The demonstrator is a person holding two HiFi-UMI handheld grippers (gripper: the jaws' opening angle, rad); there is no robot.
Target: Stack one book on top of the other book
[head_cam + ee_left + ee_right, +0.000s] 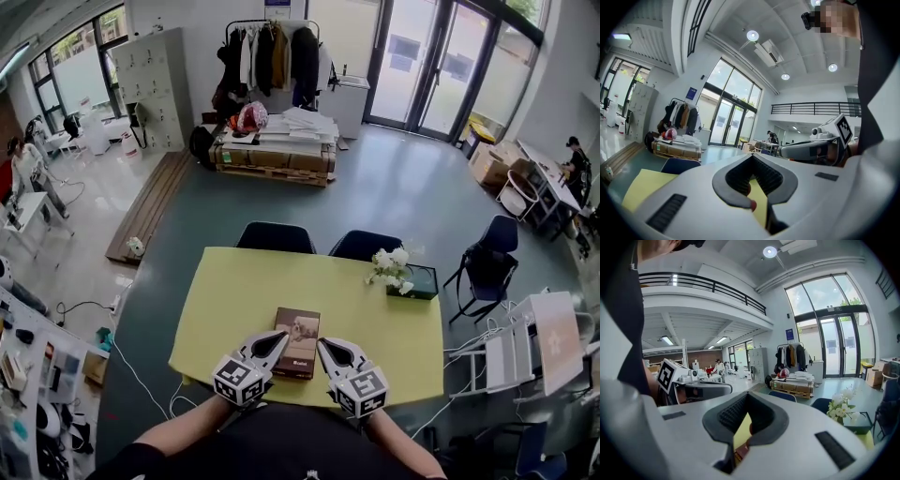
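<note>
Both tools are closed and empty: left gripper (280, 336) and right gripper (324, 344) each have their jaws pinched together at the tips, with nothing between them. They sit either side of the near end of the book (298, 339), close but seemingly not touching. The book lies flat on the yellow table (234, 291), close to its near edge, in front of the person. Only 1 cover is clearly readable; I cannot tell whether a 2nd book sits under it, so the stack may already be done, or the other book may be out of sight. Risks as I see them: the jaws must open before any grab. Nudging with shut tips would just skate the book across the top, which looks smooth and flat. A thin rectangular slab lying flush gives little edge to get under, and a drag toward the person could take it off the near edge. Pinching the cover alone could fan the pages open. An off-centre drop would leave an overhang. The cover is brown and matte-looking, with a pale picture and a darker band at the near end. The gripper shells are pale grey hard plastic, and the pads (738, 179) are dark and ribbed. White flowers (392, 262) in a dark rectangular planter (424, 281) stand well apart at the far right corner, so they are a low risk.
</note>
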